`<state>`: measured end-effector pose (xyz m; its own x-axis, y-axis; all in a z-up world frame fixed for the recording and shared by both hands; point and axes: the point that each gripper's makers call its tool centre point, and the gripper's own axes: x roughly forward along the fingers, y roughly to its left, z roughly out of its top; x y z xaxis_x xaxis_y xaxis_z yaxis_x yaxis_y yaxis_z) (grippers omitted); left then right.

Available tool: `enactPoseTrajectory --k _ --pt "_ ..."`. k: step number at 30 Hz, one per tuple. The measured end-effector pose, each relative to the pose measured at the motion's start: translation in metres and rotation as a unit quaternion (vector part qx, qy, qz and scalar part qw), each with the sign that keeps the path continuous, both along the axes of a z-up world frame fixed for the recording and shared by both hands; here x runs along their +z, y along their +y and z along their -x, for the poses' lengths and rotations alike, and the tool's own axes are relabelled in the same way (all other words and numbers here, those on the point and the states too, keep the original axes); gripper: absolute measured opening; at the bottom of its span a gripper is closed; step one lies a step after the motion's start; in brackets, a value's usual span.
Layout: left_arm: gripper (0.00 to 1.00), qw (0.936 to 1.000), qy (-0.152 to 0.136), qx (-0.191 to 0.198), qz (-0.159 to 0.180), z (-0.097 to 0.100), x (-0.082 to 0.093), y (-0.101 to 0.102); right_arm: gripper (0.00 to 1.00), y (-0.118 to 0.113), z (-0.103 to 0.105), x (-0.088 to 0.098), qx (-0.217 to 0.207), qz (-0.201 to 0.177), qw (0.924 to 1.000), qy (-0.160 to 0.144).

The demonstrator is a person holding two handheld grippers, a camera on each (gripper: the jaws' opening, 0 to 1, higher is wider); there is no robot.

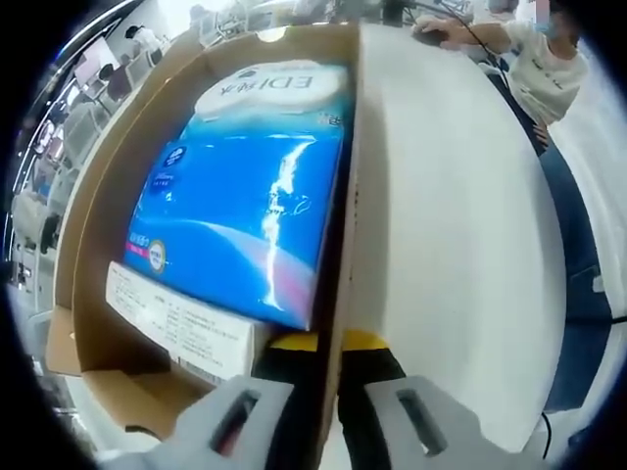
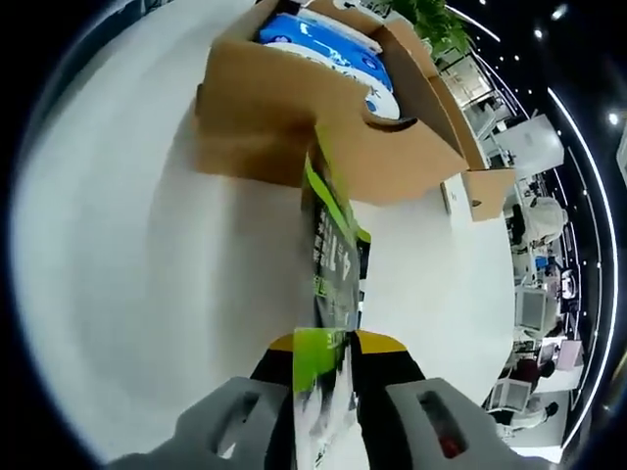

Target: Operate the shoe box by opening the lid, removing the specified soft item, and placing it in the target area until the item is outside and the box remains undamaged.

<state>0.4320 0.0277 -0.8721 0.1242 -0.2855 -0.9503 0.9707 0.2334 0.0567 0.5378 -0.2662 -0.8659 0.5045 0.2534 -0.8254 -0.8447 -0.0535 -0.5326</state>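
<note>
The open brown shoe box (image 1: pixel 98 225) holds a blue plastic tissue pack (image 1: pixel 245 206) that lies flat inside it, with a white label at its near end. My left gripper (image 1: pixel 328 421) straddles the box's near side wall (image 1: pixel 338 294) and is shut on it. In the right gripper view, my right gripper (image 2: pixel 328 416) is shut on a flat green soft packet (image 2: pixel 331 264). The packet stands on edge above the white table, outside the box (image 2: pixel 265 117) and just in front of its wall. The blue pack (image 2: pixel 323 44) shows inside the box.
The white table (image 1: pixel 451 245) stretches wide beside the box, with more bare surface (image 2: pixel 127 274) in front of it. A brown flap (image 2: pixel 485 191) juts from the box's far end. A person (image 1: pixel 539 59) sits at the table's far side. Office desks lie beyond.
</note>
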Motion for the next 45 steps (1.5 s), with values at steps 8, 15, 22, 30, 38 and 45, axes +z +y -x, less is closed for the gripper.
enactPoseTrajectory --k 8,15,22,30,38,45 --pt "0.03 1.0 0.002 0.001 0.0 0.0 0.001 0.0 0.17 0.003 0.006 0.003 -0.005 -0.006 0.9999 0.01" --pt "0.03 1.0 0.002 0.002 0.0 0.0 0.0 0.0 0.2 0.009 0.021 0.006 -0.005 -0.008 0.9997 0.022" --pt "0.03 1.0 0.003 0.007 0.001 -0.001 -0.001 0.001 0.21 0.007 0.032 0.005 -0.011 -0.003 0.9994 0.033" --pt "0.03 0.9999 0.005 0.009 0.001 -0.001 -0.001 0.001 0.22 0.009 0.051 0.009 -0.032 -0.02 0.9983 0.044" --pt "0.03 0.9999 0.003 0.012 0.002 -0.001 0.0 0.001 0.39 0.012 0.037 0.021 -0.203 -0.144 0.9667 0.057" --pt "0.03 0.9999 0.003 0.013 0.001 -0.001 -0.001 0.001 0.58 0.002 0.019 0.009 -0.394 -0.241 0.8843 0.07"
